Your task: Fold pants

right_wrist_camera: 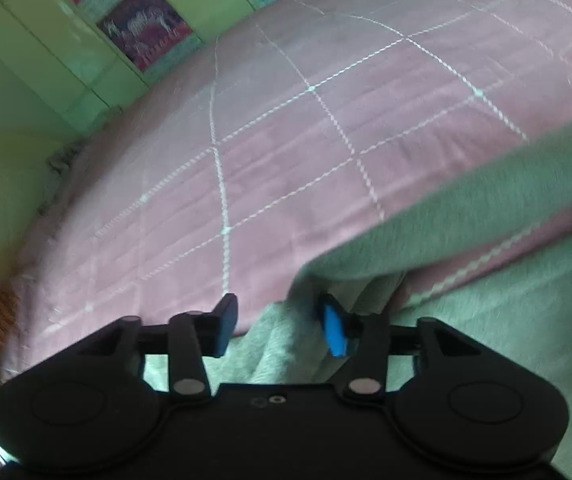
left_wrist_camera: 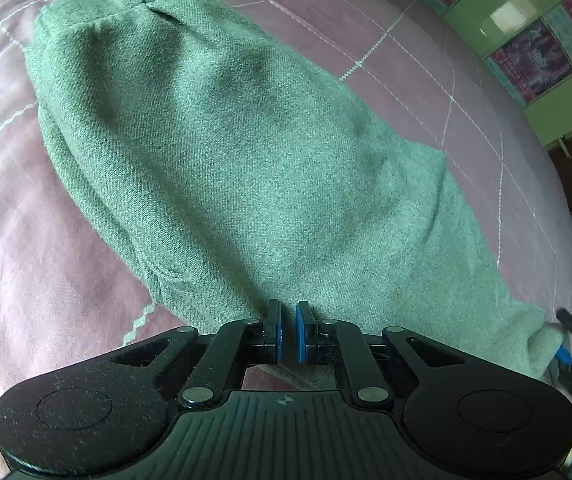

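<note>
Surface: a bed w/ one pink bedspread [left_wrist_camera: 38, 272], white stitched grid lines across it, soft and a bit rumpled. Room: pale green cupboard [right_wrist_camera: 46, 48] behind the bed, w/ red-patterned panels [right_wrist_camera: 142, 28] set in the doors; at least 3 panels show in the right wrist view, 3 or so in the left wrist view; a dark brown door sits at the far right edge there. Count: 1 pair of pants [left_wrist_camera: 222, 152], green knit, 2 tongs. Pants lie spread ahead of the left tongs [left_wrist_camera: 288, 330], running up and to the left from the tips, the near edge right at them. Left tongs pressed nearly together, only a slim gap between the blue pads; whether cloth is nipped in it can't be told. Right tongs [right_wrist_camera: 282, 328] spread apart, pants cloth bunched between and under the fingers, pads not pressing it; more pants run off to the right. That view is blurred.
</note>
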Demonstrator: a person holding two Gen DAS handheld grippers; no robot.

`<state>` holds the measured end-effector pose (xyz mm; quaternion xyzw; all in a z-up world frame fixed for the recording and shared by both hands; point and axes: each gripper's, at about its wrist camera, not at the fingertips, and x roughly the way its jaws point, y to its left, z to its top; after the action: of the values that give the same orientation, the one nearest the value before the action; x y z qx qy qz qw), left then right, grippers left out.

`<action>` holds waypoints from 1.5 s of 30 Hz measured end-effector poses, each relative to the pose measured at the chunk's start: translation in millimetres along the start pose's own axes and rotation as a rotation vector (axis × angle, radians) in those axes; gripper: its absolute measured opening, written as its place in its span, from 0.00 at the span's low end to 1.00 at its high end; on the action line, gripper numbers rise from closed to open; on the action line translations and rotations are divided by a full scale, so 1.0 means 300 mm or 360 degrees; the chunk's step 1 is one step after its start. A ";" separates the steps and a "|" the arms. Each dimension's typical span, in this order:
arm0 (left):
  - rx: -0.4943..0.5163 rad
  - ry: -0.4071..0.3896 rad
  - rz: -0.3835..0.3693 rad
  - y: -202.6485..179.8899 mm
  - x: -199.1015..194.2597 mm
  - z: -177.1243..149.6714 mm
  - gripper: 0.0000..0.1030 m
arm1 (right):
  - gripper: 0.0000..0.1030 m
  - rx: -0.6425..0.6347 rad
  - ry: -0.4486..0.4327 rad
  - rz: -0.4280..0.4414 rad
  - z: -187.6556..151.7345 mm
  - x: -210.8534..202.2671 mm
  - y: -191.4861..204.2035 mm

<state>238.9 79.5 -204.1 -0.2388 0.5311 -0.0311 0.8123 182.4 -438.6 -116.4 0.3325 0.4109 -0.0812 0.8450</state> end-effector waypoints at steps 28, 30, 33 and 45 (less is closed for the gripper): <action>0.0057 -0.0016 -0.0003 -0.014 0.003 -0.005 0.09 | 0.21 0.0081 -0.0028 0.0285 -0.160 -0.159 -0.116; 0.0056 -0.0018 -0.0004 -0.012 0.002 -0.006 0.09 | 0.21 0.0131 -0.0051 0.0206 -0.142 -0.184 -0.186; 0.0060 -0.0018 -0.0005 -0.012 0.003 -0.007 0.09 | 0.24 0.0268 -0.0126 0.0069 -0.105 -0.229 -0.319; 0.0129 -0.0030 0.0059 -0.049 0.010 -0.004 0.09 | 0.25 0.0591 -0.0219 -0.0029 0.057 -0.207 -0.521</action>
<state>242.3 65.1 -200.7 -0.1961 0.5262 -0.0352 0.8267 89.0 -577.5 -139.8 0.4726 0.3332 -0.1856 0.7945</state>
